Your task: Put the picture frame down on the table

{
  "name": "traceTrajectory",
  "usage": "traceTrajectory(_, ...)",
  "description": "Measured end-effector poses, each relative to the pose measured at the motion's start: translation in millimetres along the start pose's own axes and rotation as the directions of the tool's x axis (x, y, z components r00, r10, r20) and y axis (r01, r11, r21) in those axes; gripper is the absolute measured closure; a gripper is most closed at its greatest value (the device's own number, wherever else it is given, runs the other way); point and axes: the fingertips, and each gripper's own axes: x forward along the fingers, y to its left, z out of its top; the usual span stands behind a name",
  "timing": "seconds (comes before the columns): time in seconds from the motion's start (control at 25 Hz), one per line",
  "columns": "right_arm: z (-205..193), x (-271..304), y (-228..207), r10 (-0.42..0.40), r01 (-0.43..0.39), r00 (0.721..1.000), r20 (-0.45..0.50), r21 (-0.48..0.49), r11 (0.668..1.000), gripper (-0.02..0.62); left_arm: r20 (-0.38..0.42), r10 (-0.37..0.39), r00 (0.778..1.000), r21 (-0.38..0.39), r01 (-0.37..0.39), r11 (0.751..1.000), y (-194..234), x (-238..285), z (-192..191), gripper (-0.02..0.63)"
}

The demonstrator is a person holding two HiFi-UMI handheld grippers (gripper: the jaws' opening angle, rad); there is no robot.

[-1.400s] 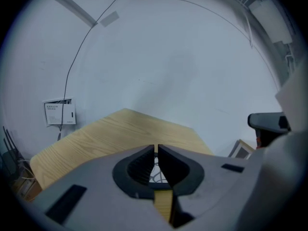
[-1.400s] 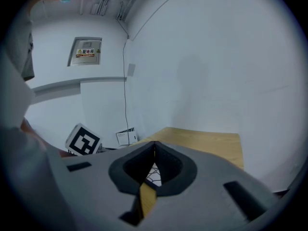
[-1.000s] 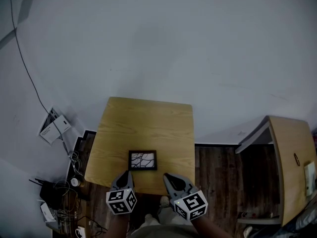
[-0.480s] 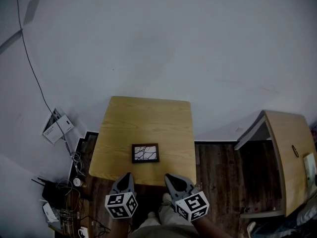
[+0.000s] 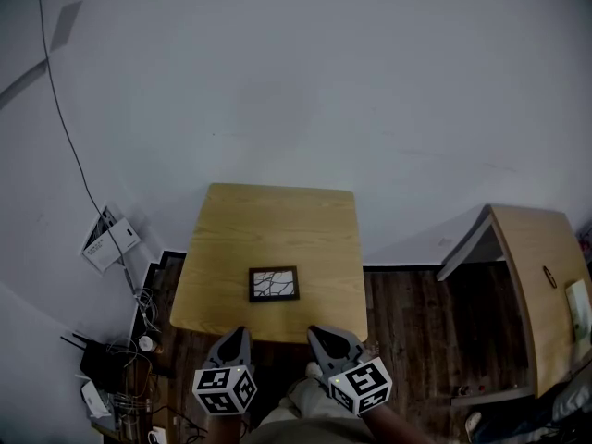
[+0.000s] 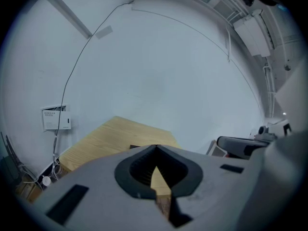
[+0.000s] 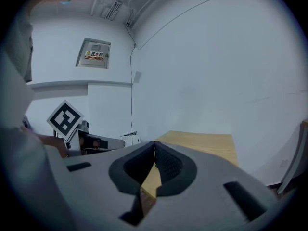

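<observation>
Looking down from the head view, find the picture frame (image 5: 274, 284) lying flat on the table (image 5: 277, 215), near its front edge, with left gripper (image 5: 233, 334) and right gripper (image 5: 320, 332) just off that edge, touching nothing. Left gripper view: shows jaws pressed together, empty. Right gripper view: same, closed on nothing. Looks like placing done; next, probably just keep clear.

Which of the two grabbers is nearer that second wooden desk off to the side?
Right. The desk stands off to the right of the right gripper; the left gripper is further left still, beyond the right one.
</observation>
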Motion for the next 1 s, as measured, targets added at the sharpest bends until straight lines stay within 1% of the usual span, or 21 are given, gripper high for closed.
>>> traceTrajectory(0.32, -5, 0, 1, -0.025, 0.025, 0.999, -0.033, -0.024, 0.999, 0.595, -0.009, -0.015, 1.000, -0.004, 0.015, 1.000, 1, 0, -6, 0.603)
traceTrajectory(0.52, -5, 1, 2, -0.018, 0.017, 1.000, -0.021, -0.023, 1.000, 0.595, -0.013, -0.019, 1.000, -0.022, 0.019, 1.000, 4, 2, -9, 0.603)
traceTrajectory(0.84, -6, 7, 2, -0.007, 0.006, 0.999, -0.032, -0.029, 1.000, 0.595, -0.019, -0.016, 1.000, -0.049, 0.015, 0.999, 11, 6, -12, 0.603)
traceTrajectory(1.0, -5, 10, 1, -0.004, 0.003, 1.000, -0.028, -0.032, 0.999, 0.595, -0.022, -0.018, 1.000, -0.050, 0.016, 0.999, 12, 8, -12, 0.603)
